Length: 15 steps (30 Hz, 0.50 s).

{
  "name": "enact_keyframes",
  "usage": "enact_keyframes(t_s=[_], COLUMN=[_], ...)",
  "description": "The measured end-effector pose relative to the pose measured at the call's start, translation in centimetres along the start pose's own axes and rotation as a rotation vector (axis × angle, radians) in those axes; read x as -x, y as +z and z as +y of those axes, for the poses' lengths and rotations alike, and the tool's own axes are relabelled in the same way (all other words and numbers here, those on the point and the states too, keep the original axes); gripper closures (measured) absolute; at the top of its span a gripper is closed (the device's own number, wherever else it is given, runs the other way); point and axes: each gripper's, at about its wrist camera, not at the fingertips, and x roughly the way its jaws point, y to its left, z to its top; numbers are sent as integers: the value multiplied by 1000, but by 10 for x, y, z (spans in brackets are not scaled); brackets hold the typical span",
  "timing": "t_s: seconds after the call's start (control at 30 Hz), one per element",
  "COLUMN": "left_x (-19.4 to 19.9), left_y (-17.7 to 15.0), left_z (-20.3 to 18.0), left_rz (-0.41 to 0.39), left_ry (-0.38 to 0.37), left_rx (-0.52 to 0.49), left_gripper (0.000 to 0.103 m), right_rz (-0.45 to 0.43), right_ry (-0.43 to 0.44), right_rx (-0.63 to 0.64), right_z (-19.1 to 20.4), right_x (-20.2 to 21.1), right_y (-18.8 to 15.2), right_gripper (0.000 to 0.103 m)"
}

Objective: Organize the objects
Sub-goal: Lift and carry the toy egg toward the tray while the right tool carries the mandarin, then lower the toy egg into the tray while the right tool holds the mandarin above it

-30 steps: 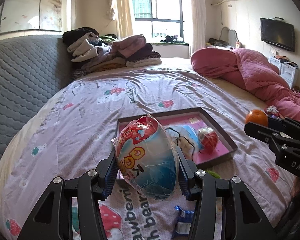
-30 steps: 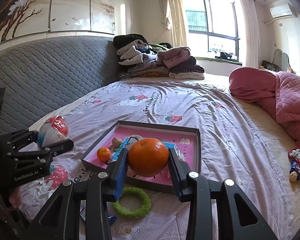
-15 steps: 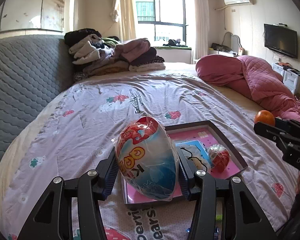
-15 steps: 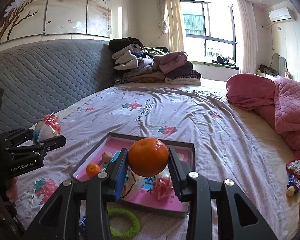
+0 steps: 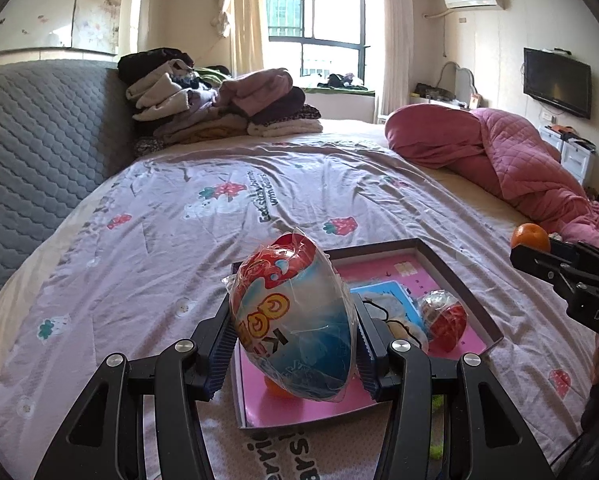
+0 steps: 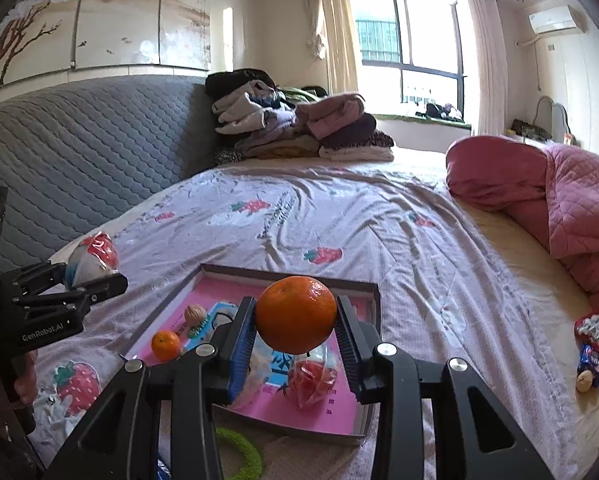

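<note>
Tray: a shallow dark-rimmed tray (image 6: 373, 300) with a pink floor lies on the bed (image 6: 379, 216), just ahead of both tools.
Already in tray: a small orange (image 6: 166, 345), a walnut (image 6: 195, 314), a red wrapped sweet (image 6: 312, 376) and a pale item partly hidden behind the tool.
Left tool (image 5: 293, 334): clamped on a large egg-shaped packet (image 5: 295, 316), red and blue under clear wrap, held above the tray's near end.
Right tool (image 6: 295, 316): gripping a large orange (image 6: 295, 314) on both sides, raised over the tray.
Left outside: a green ring (image 6: 239, 452) just before the tray; small sweets (image 6: 591, 344) at the bed's right edge.
Progress: roughly midway; both held items look ready to be set down, the strays not yet gathered.
Surroundings: folded clothes (image 6: 295, 128), pink quilt (image 6: 559, 200).
</note>
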Motion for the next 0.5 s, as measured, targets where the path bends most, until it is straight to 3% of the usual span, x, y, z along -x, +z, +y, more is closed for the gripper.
enact_keyframes(t_s=[0.5], left_x=[-36], left_y=[-27], left_z=[-19], left_rz=[85], left_ry=[-26], left_rx=[-27], left_gripper=[50], right_rz=[63], right_ry=[-10], right_rx=[14], right_z=[6], right_x=[-19], right_y=[-19], right_gripper=[64])
